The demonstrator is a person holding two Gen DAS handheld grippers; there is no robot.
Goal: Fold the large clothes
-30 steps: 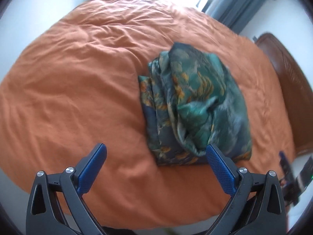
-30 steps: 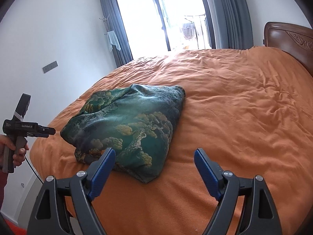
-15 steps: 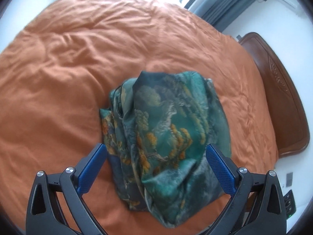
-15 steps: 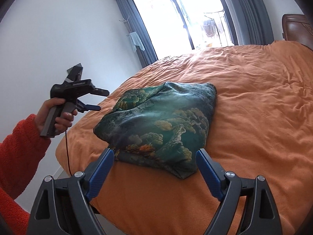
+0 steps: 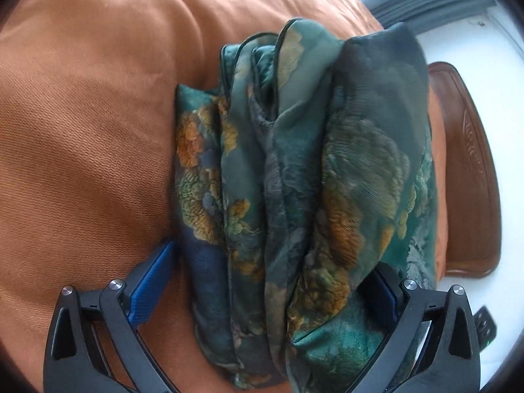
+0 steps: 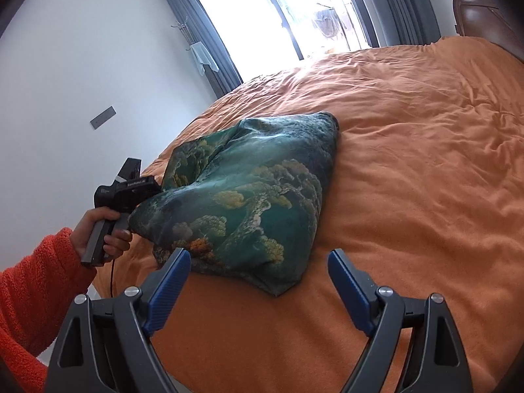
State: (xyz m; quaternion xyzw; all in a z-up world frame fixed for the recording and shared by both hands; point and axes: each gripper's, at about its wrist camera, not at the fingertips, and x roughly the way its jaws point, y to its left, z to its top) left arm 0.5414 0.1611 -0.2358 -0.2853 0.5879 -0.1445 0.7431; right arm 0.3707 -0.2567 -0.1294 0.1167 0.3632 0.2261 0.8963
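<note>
A folded dark-green garment with orange and gold print lies in layers on the orange bed cover. My left gripper is open, its jaws on either side of the garment's near end; the cloth covers the right finger's tip. In the right wrist view the garment lies near the bed's left edge, and the left gripper's body is up against its left side, its fingers hidden by the cloth. My right gripper is open and empty, just short of the garment's near edge.
A brown wooden headboard stands at the right of the bed. In the right wrist view a window with grey curtains is beyond the bed, a white wall at the left, and my orange-sleeved arm.
My left gripper has moved down and in from beyond the bed's edge until its open jaws straddle the garment's end. The right gripper has come a little closer to the garment.
</note>
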